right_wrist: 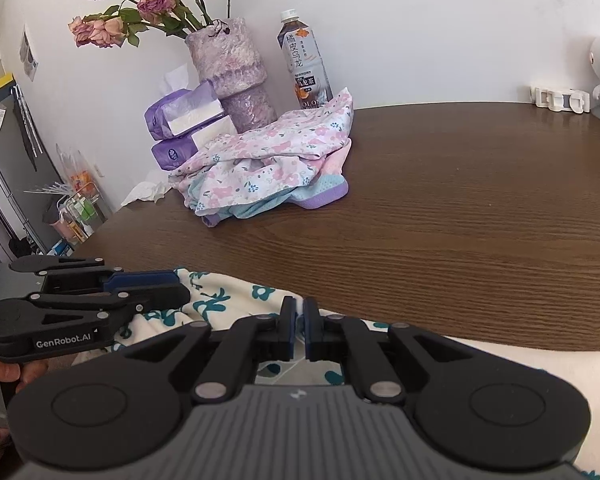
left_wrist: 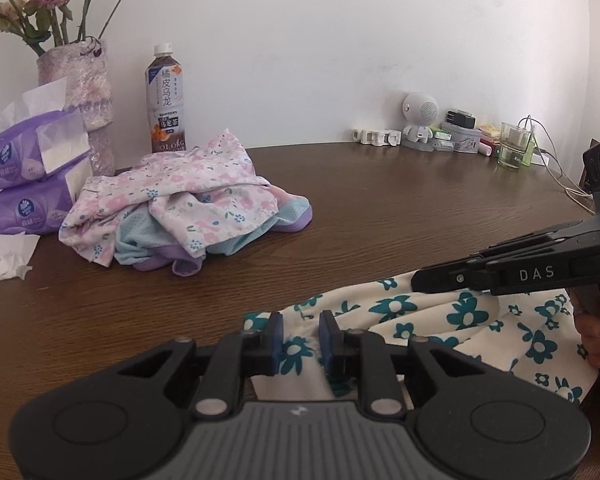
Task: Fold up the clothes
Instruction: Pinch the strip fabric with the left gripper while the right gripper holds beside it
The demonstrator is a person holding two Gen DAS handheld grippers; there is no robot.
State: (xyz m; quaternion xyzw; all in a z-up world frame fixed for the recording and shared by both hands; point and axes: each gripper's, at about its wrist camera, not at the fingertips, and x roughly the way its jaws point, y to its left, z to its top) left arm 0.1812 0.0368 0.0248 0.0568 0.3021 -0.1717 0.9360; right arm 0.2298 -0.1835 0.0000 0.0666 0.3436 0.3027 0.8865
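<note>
Cream garment with teal flowers at the near table edge

Cream cloth printed with teal flowers (left_wrist: 452,320) lies rumpled along the near edge of the brown wooden table (left_wrist: 380,208), spilling off toward the viewer. Left gripper (left_wrist: 301,342) sits over the garment's left end with its blue-padded fingers (left_wrist: 276,340) a little apart and fabric showing in the gap; whether the pads bite the cloth cannot be told. Right gripper (right_wrist: 299,330) has its fingers drawn nearly together with a sliver of the fabric's edge between them, so it looks clamped on the garment's far edge. In the left wrist view it enters from the right, lying across the cloth, with a hand (left_wrist: 596,320) around its handle.

Farther back and to the left a heap of unfolded clothes (left_wrist: 188,208) rests on the table: pink floral fabric over pale blue and purple pieces. Just behind the heap stand a tea bottle (left_wrist: 166,100), a purple vase (left_wrist: 84,96) of dried roses and two stacked purple tissue packs (left_wrist: 32,176); a crumpled tissue (left_wrist: 4,256) lies at the far left. Along the far right wall sit a small white robot figure (left_wrist: 418,120), a white clip-like item, little boxes and a green glass (left_wrist: 514,144).
</note>
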